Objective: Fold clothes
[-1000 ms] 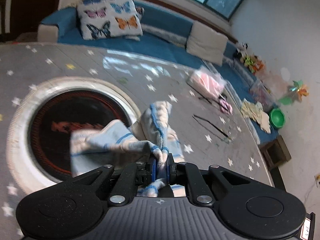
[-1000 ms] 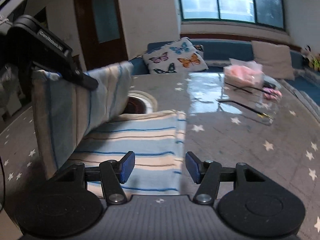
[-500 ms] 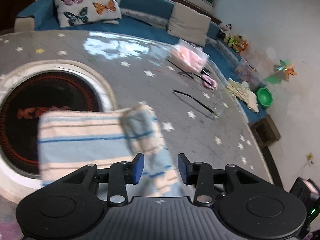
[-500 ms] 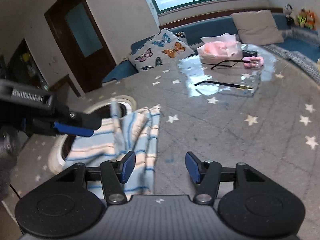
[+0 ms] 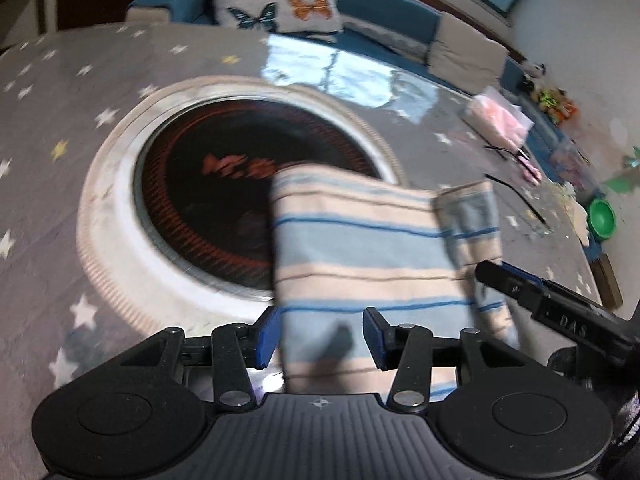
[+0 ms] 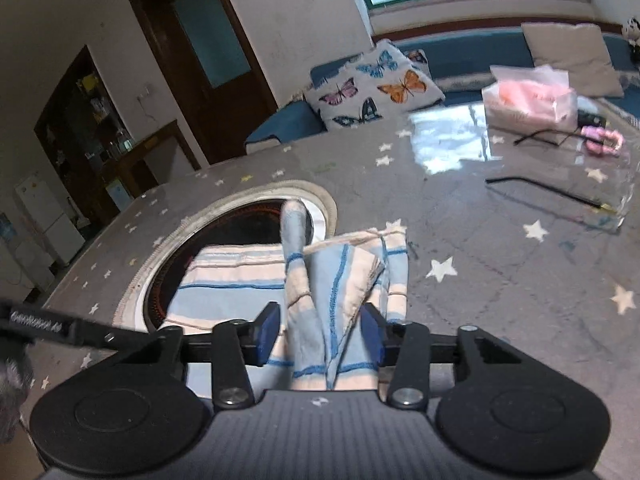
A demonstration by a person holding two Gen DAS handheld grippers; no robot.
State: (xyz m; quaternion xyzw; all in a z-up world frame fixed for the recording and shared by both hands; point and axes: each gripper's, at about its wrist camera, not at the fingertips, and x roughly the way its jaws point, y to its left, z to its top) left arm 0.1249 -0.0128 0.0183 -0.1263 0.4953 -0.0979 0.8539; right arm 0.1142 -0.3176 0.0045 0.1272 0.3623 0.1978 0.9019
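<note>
Two tongs in view, both w/ blue pads spread apart.

Left tongs (image 5: pixel 319 337): pads apart, nothing clamped. Striped cloth (image 5: pixel 360 256) lies directly ahead of them and runs back between the pads; whether it touches either pad cannot be told. Cloth is folded into a rough rectangle, blue/cream bands running across. Its far-left corner overlaps the dark round inset (image 5: pixel 224 200) w/ white rim set into the desk (image 5: pixel 60 120); that inset sits ahead-left of the left tongs. Ahead-right, a second layer of the cloth stands up as a raised flap. Right of the left tongs, one finger of the right tongs (image 5: pixel 516 286) reaches in, tip close to the flap's edge.

Right tongs (image 6: pixel 319 336): pads apart. A bunched, upright fold of the striped cloth (image 6: pixel 332 292) rises in the gap between the pads; contact w/ pads not clear, no clamping seen. Flat part of cloth spreads ahead-left, over the inset's (image 6: pixel 224 232) near edge. Left tongs' arm (image 6: pixel 60 326) enters from far left.

Beyond both tongs, on the grey star-print desk: pink bag (image 6: pixel 528 98), thin black rod (image 6: pixel 540 190). Further back: butterfly cushion (image 6: pixel 372 86) on blue sofa (image 6: pixel 280 124). Left-wrist view is motion-blurred.
</note>
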